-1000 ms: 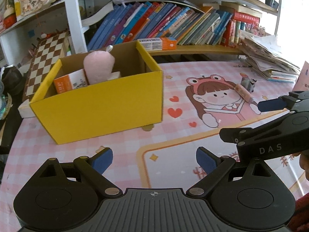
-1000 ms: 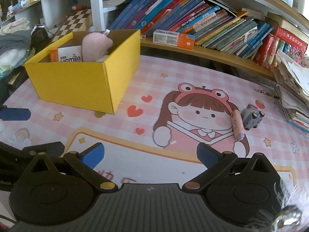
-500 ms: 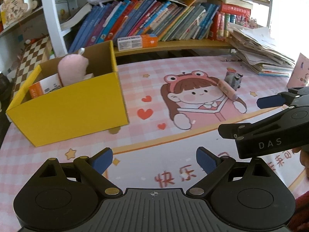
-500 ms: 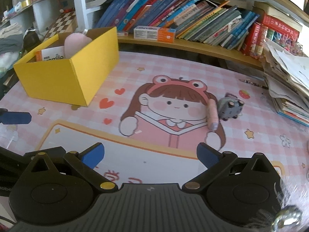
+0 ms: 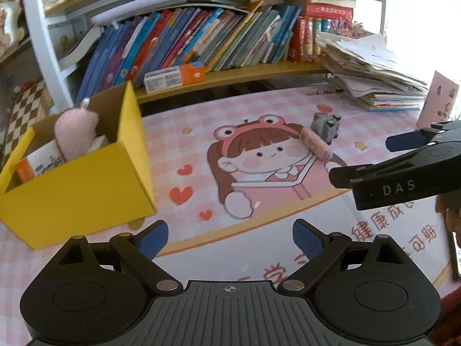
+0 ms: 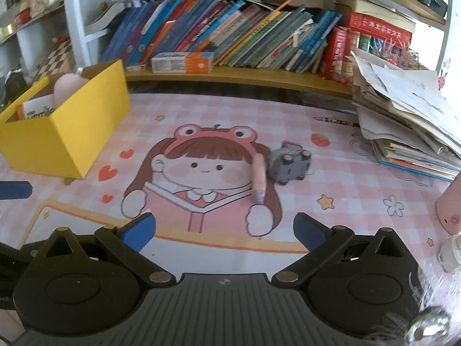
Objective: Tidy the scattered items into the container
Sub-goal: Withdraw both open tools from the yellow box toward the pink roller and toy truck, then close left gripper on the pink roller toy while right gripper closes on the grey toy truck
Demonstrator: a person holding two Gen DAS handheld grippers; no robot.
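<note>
Two items remain loose on the pink mat — a pink tube [image 6: 258,177] and a small grey toy car [image 6: 290,163], lying touching or just beside each other, well apart from the yellow box [image 6: 67,138] and to its right. The box already holds a pink plush [image 5: 75,132] and a white-and-orange carton [image 5: 40,163]. The right gripper [image 6: 224,227] hovers near the tube with its blue fingers spread and nothing between them; the left gripper [image 5: 230,238] is likewise spread and empty, just right of the box. Likely risks: closing on the tube may nudge the car, since the pair sit so close; the round tube could roll out from between the pads; a careless carry could clip the box's near wall. Nothing blocks the path back to the box. Beyond the toys, a slumped paper stack [image 6: 403,121] crowds the mat's far right — well clear of the box.
</note>
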